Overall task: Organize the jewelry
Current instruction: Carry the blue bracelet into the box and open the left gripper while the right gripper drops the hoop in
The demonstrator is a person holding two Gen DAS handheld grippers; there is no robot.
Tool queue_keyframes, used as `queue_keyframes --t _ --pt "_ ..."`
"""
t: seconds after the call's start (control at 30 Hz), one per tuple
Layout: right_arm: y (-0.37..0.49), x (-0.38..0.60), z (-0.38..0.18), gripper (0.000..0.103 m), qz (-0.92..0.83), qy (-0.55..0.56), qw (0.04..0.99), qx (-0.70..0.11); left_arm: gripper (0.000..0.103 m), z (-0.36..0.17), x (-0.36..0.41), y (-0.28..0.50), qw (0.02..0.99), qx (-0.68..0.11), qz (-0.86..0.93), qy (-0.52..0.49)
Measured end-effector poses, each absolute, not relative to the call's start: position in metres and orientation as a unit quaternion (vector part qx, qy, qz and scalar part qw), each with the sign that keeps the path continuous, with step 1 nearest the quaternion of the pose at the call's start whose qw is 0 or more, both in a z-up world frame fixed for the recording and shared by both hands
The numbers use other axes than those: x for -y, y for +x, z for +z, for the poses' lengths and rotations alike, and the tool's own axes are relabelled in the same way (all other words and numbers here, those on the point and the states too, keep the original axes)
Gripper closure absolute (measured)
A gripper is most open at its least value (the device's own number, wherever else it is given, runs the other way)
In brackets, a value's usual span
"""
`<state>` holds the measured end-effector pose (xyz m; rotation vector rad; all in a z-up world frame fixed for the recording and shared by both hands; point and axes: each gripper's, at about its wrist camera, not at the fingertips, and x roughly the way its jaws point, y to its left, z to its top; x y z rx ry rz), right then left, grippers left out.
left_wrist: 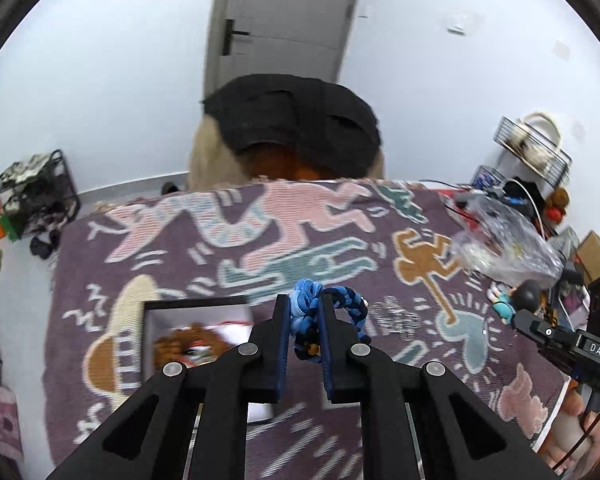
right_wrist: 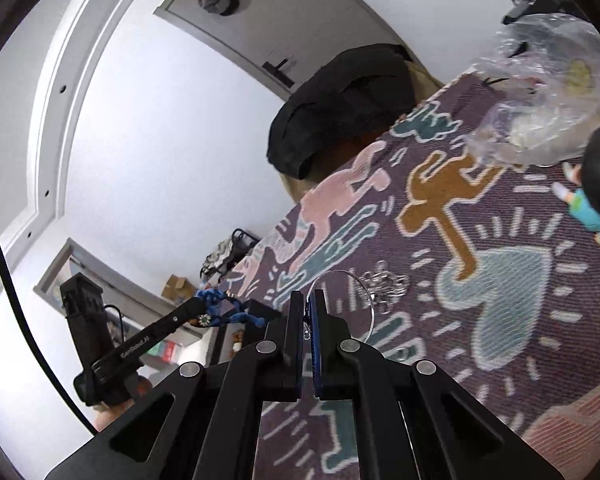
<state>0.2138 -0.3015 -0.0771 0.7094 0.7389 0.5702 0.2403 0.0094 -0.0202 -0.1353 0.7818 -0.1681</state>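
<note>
My left gripper (left_wrist: 305, 304) is shut on a blue braided bracelet (left_wrist: 342, 300) and holds it above the patterned cloth (left_wrist: 260, 240), just right of an open white box (left_wrist: 160, 320) with a brown item inside. It also shows in the right wrist view (right_wrist: 220, 308). My right gripper (right_wrist: 309, 300) is shut on a thin silver hoop (right_wrist: 364, 292) and holds it above the cloth. A silver chain piece (right_wrist: 384, 282) lies on the cloth beyond it; it also shows in the left wrist view (left_wrist: 394, 314).
A crumpled clear plastic bag (left_wrist: 504, 240) lies at the cloth's right edge. A small figurine (right_wrist: 592, 188) with dark hair stands beside it. A chair with a black garment (left_wrist: 296, 128) stands behind the table. Clutter and a wire basket (left_wrist: 536, 144) sit at the far right.
</note>
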Motion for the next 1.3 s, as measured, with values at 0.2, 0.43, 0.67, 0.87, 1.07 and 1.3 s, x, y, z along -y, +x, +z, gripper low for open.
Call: queue_keyframes --t 0.2,0.43,0.67,0.87,1.07,1.3 --pt "0.22 0.263 -0.074 0.098 0.29 0.315 0.829 -0.359 0.089 -0.026 -0.049 0.23 0.92 -0.379 -0.058 -0.084" --pt "0.225 0.223 -0.067 0.098 0.311 0.295 0.826 -0.365 0.062 -0.037 -0.07 0.23 0.91 -0.396 -0.064 -0.106" --pt "0.233 0.173 -0.059 0.098 0.349 0.272 0.815 -0.375 0.018 -0.033 -0.101 0.214 0.923 -0.362 -0.035 -0.124" --pt "0.241 0.13 -0.057 0.098 0.378 0.258 0.8 -0.388 0.018 -0.036 -0.126 0.205 0.921 -0.362 -0.018 -0.141" --pt "0.248 0.093 -0.063 0.098 0.395 0.238 0.789 -0.407 0.018 -0.039 -0.135 0.2 0.92 -0.364 -0.011 -0.142" --pt "0.26 0.064 -0.075 0.098 0.371 0.192 0.802 -0.428 0.018 -0.045 -0.14 0.202 0.916 -0.372 -0.007 -0.149"
